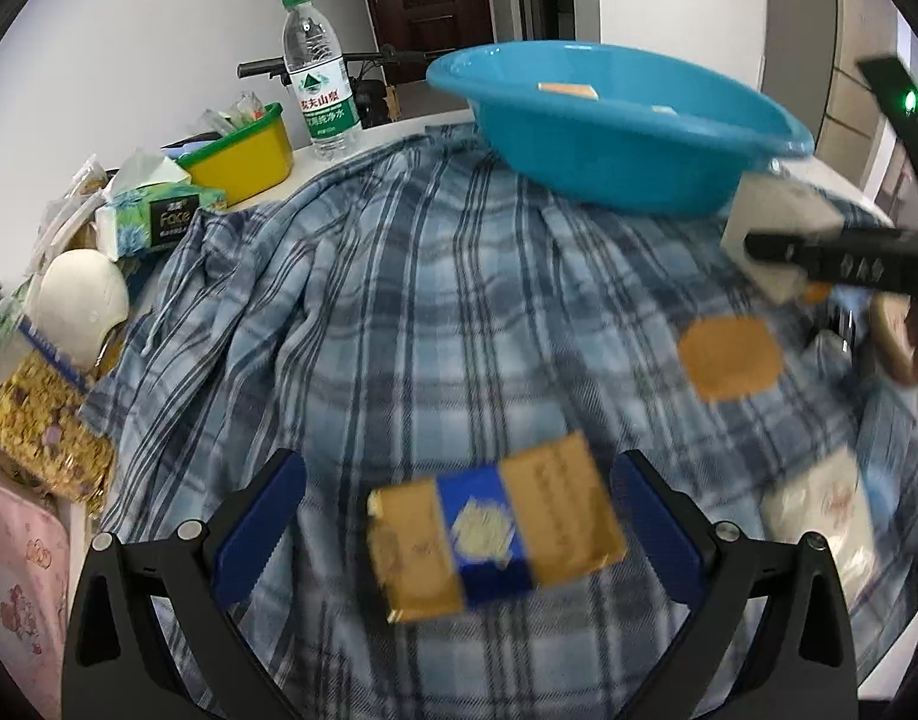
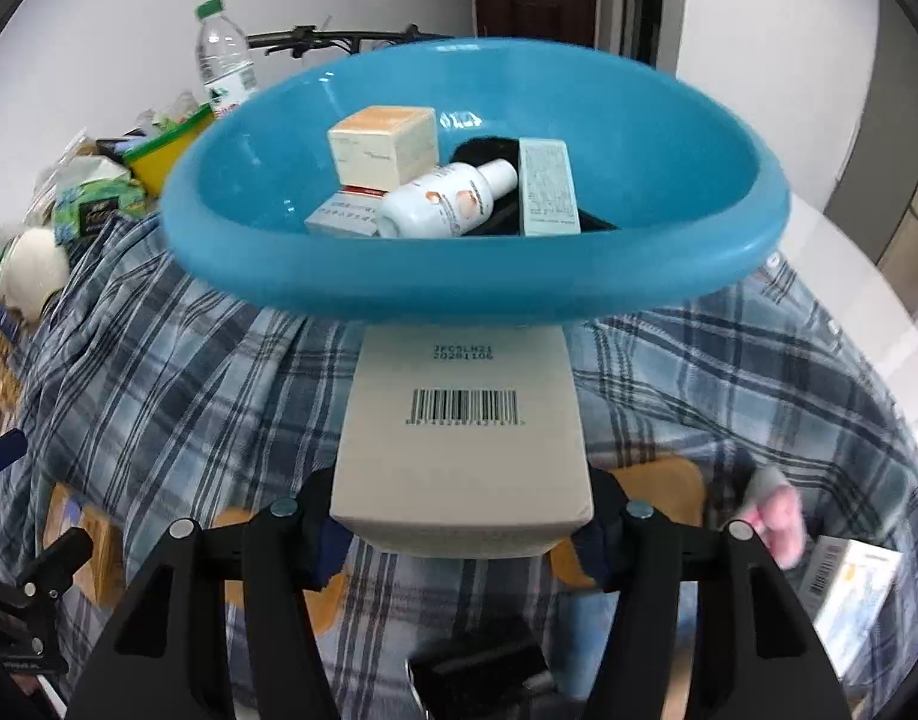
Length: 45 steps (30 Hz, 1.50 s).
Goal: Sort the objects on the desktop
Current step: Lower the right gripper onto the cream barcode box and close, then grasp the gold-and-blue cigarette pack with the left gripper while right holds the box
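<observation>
A white box (image 2: pixel 462 438) is clamped across its near end by the right gripper (image 2: pixel 459 531), just before the basin (image 2: pixel 291 276). It is judged light, stiff and crushable. A gold packet (image 1: pixel 495 531) is framed, untouched, by the wide-open left gripper (image 1: pixel 459 531) on the plaid cloth (image 1: pixel 399 300).

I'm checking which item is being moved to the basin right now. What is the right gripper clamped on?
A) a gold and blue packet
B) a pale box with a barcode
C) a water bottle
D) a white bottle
B: the right gripper has its fingers pressed on both sides of the pale box with a barcode, held just in front of the blue basin.
</observation>
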{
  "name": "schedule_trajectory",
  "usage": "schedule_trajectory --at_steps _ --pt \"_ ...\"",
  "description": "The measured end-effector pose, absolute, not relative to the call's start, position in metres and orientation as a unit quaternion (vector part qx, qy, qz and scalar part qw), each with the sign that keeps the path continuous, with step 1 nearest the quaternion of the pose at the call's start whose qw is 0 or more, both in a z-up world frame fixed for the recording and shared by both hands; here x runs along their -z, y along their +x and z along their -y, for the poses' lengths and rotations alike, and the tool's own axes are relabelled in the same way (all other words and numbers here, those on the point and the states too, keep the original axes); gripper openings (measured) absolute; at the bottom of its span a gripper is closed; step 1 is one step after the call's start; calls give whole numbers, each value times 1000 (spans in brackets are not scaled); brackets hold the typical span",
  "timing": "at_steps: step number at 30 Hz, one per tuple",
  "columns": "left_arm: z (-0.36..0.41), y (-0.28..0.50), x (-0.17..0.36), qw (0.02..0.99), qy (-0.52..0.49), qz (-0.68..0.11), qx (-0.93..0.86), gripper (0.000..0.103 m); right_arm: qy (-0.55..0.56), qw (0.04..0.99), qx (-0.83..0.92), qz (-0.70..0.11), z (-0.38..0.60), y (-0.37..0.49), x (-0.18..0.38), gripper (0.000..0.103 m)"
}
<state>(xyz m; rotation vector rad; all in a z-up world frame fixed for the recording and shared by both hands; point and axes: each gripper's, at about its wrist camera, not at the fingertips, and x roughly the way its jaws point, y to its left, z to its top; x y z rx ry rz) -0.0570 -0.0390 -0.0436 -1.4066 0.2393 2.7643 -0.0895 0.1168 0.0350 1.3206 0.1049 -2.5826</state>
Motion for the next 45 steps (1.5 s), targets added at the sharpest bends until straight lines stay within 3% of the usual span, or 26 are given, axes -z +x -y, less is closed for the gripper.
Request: schedule_trajectory --at_steps 20,39,45 --pt "76 -37 61 -7 -477 -65 -876 103 441 135 886 -37 -116 -65 -44 59" --pt "-18 -10 57 181 -486 -59 -853 103 453 135 881 -16 -124 -68 -36 59" --pt "1 -15 40 147 -461 -70 -873 103 451 133 883 -10 -130 -66 -37 59"
